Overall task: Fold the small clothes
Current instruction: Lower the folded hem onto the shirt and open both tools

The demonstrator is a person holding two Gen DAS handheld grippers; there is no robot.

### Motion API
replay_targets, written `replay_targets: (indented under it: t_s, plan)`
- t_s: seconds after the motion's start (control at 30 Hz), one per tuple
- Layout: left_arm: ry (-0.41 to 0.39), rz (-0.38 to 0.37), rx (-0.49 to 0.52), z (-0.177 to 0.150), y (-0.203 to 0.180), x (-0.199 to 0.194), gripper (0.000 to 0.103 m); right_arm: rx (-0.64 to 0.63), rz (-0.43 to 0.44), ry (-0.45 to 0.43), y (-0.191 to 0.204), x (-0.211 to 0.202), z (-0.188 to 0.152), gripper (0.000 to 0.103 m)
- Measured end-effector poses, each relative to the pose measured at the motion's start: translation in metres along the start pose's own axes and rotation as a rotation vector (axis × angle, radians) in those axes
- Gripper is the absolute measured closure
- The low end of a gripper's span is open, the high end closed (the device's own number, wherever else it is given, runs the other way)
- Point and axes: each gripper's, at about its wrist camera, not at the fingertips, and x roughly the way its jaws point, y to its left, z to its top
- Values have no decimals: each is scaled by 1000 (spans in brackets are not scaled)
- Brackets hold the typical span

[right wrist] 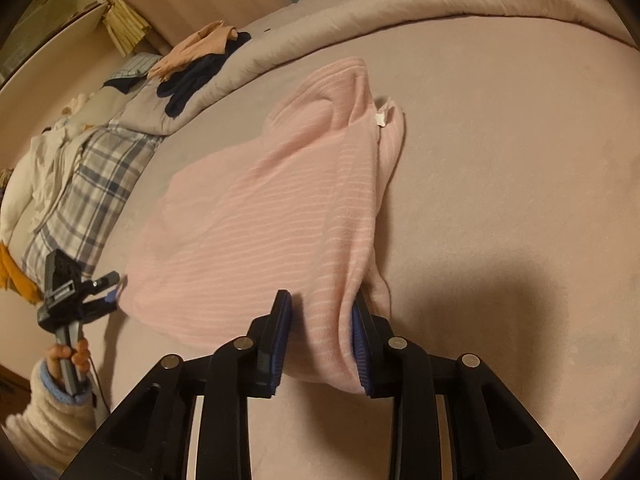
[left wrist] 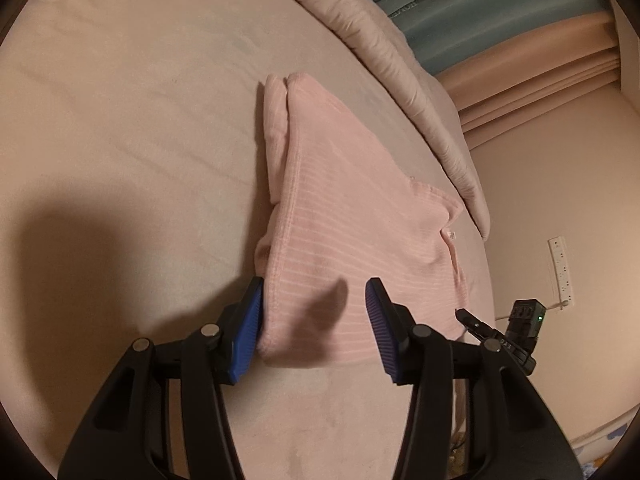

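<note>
A pink striped garment [left wrist: 344,216] lies partly folded on the bed, also in the right wrist view [right wrist: 280,208]. My left gripper [left wrist: 314,320] is open, its blue pads on either side of the garment's near left corner, just above the cloth. My right gripper [right wrist: 320,340] is open around the garment's near right corner, and a fold of cloth sits between the pads. Each gripper shows in the other view: the right gripper [left wrist: 480,326] at the garment's right edge, the left gripper [right wrist: 108,288] at its left corner.
The bed sheet [left wrist: 140,140] is wide and pale. A rolled duvet [left wrist: 420,92] runs along the far side. A pile of other clothes [right wrist: 80,168] lies at the left, with dark and beige items [right wrist: 192,64] further back. A wall socket strip [left wrist: 560,272] is at right.
</note>
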Motion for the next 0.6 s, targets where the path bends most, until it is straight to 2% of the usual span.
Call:
replay_targets:
  t_s: [0.03,0.1,0.17,0.2,0.23,0.3,0.43,0.53,0.6]
  plan:
    - [-2,-3,6,0,-1,-1,68,-13,-8,0,2,1,0,72]
    - [-3,-19,6,0,1,-2,75,-32,-18,1,6,2,0,73]
    - [-7,-39,4,0,2,-3,87,-55,-26,-6,10,2,1,83]
    - [-9,-49,2,-1,3,-3,92,-57,-29,-11,11,2,1,85]
    - [-16,-65,-2,-3,2,-5,93,-57,-29,-17,11,1,1,89]
    - [-43,-86,-2,-6,0,-11,93,-52,-23,-40,11,-2,0,90]
    - [-104,-156,-11,-14,1,-28,100,-47,14,-97,12,-20,-8,92]
    - [-104,-153,-35,-23,13,-33,100,-39,24,-97,9,-24,-16,92]
    - [-88,-136,-57,-28,21,-31,100,-25,5,-63,4,-16,-22,92]
